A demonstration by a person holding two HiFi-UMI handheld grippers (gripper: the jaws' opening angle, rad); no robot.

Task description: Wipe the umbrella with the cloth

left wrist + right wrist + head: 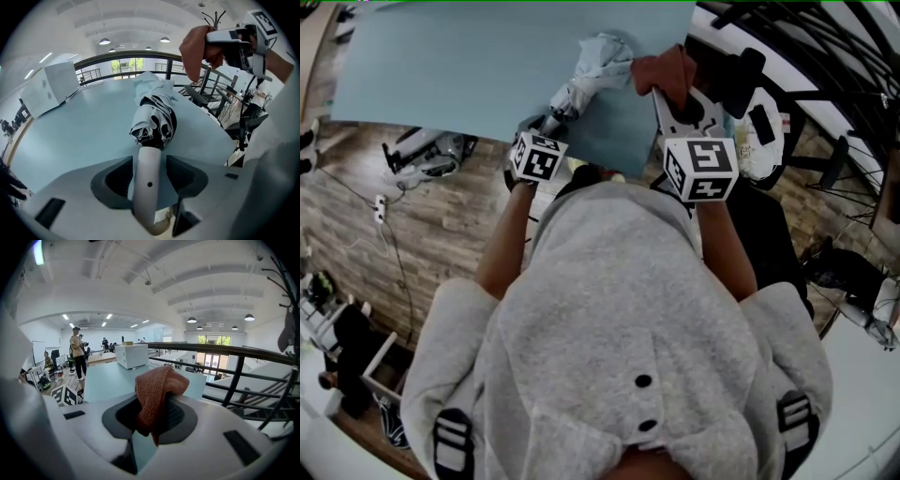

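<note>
Pale blue counter (441, 66) fills the top of the head view, with wood-plank floor (441, 234) at its near side. We take the rust-coloured cloth (667, 67) as our marker. It sits at the tip of our right hand-held gripper (667, 94). Just left of the cloth the folded umbrella (586, 70) lies on the counter, canopy bundled. Our left hand-held gripper (547, 127) is at its handle end, lower and further left of the cloth. Each hand-held gripper carries a cube printed with black-and-white square markers.

In the left gripper view, the cloth (199, 51) is held in the air at upper right by the right hand-held gripper (213, 42). Below and left of the cloth the umbrella (154, 122) lies on the counter (70, 136), its black-and-white folds bunched. Its smooth pale handle (148, 187) runs between the jaws of the left hand-held gripper (150, 174). They stand apart, with a sliver of gap on each side, so nothing is clamped. Far left of the cloth a white box (49, 86) stands on the counter.

In the right gripper view, the right hand-held gripper (152, 416) is clamped on the cloth (157, 390), which bunches above the jaws and hangs down between them. Behind the cloth, slightly left, we see the white box (132, 355) on the counter (108, 378). A dark railing (234, 352) runs to the right of the cloth, and people stand on the floor further left.
</note>
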